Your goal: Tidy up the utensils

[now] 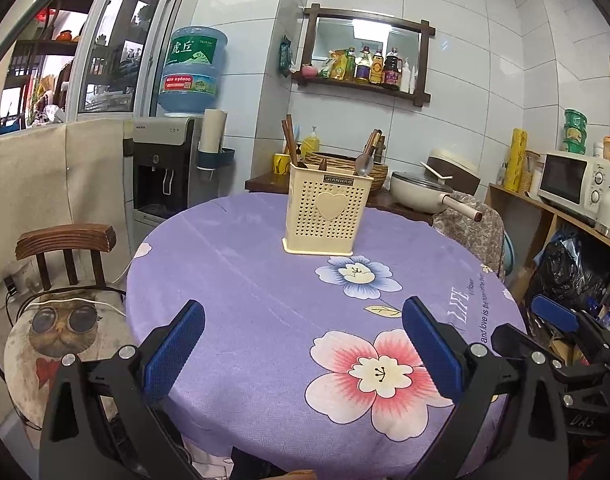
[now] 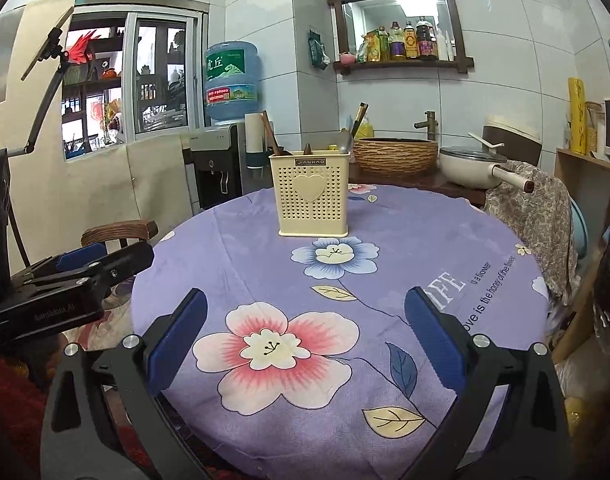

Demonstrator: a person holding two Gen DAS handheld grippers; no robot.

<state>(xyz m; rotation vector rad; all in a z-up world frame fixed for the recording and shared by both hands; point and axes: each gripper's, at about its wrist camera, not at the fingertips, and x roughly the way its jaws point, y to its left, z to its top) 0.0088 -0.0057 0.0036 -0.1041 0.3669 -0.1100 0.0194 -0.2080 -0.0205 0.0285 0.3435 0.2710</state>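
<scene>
Right now both of your grippers hang released and empty over the near edge of the round table (image 1: 233, 248) in its purple flowered cloth: the left gripper (image 1: 303, 320), blue pads spread wide, and the right gripper (image 2: 305, 312) the same, side by side and apart.

Well beyond the fingertips, toward the table's far side, stands the cream perforated plastic utensil holder with a heart on its front (image 1: 327, 210), upright. In it you see dark wooden chopsticks (image 1: 289, 136) leaning left, a metal spoon (image 1: 364, 164) at the right, bowl up, and a short brown tip (image 1: 323, 164) between.

Bare cloth lies between you and the holder. A wooden chair (image 1: 65, 240) stands left; a draped chair (image 2: 533, 208) crowds the right rim.
</scene>
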